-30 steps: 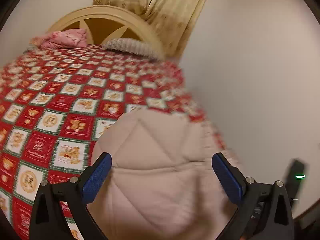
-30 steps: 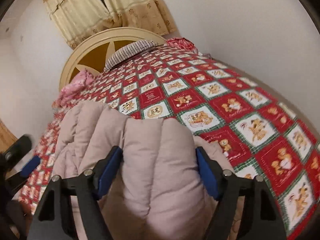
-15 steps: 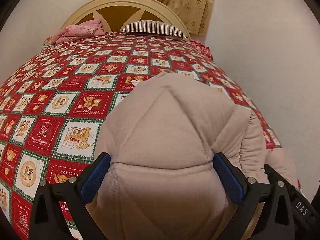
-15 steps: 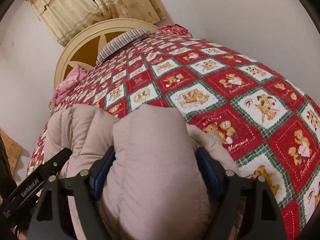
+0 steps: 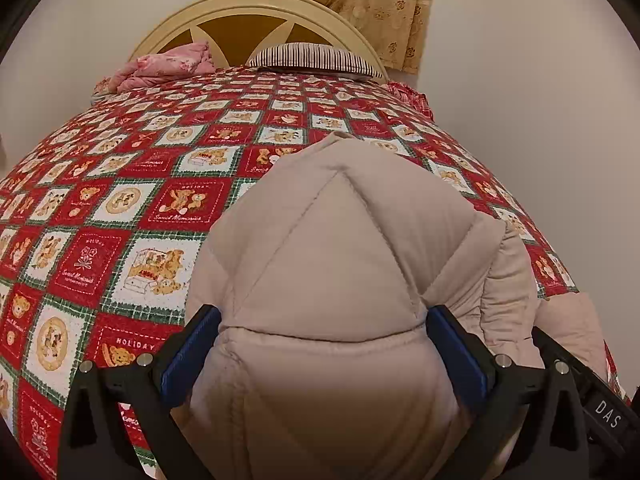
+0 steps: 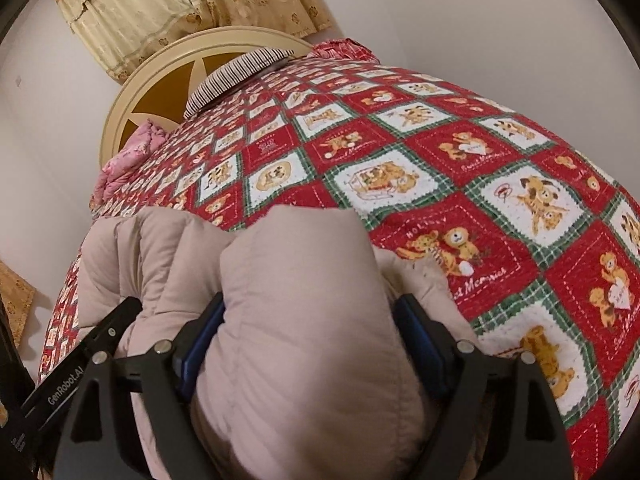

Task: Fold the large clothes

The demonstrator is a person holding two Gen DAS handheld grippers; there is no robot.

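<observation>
A puffy beige quilted jacket (image 5: 340, 264) lies bunched on the near part of the bed. My left gripper (image 5: 324, 354) has its blue pads wide apart, one on each side of a thick fold of the jacket, which fills the gap between them. My right gripper (image 6: 308, 344) stands the same way around another thick fold of the jacket (image 6: 304, 300). The right gripper's body shows at the lower right of the left wrist view (image 5: 600, 412), and the left gripper's body at the lower left of the right wrist view (image 6: 80, 376).
The bed carries a red, green and white teddy-bear quilt (image 5: 132, 208). A striped pillow (image 5: 312, 58) and a pink bundle (image 5: 160, 70) lie by the cream headboard (image 5: 256, 12). Yellow curtains (image 5: 372, 4) hang behind. A plain wall runs along the bed's right side.
Both grippers have moved forward over the bed with the jacket between their pads. The left view has swung to face the headboard, and the two grippers have come close together.
</observation>
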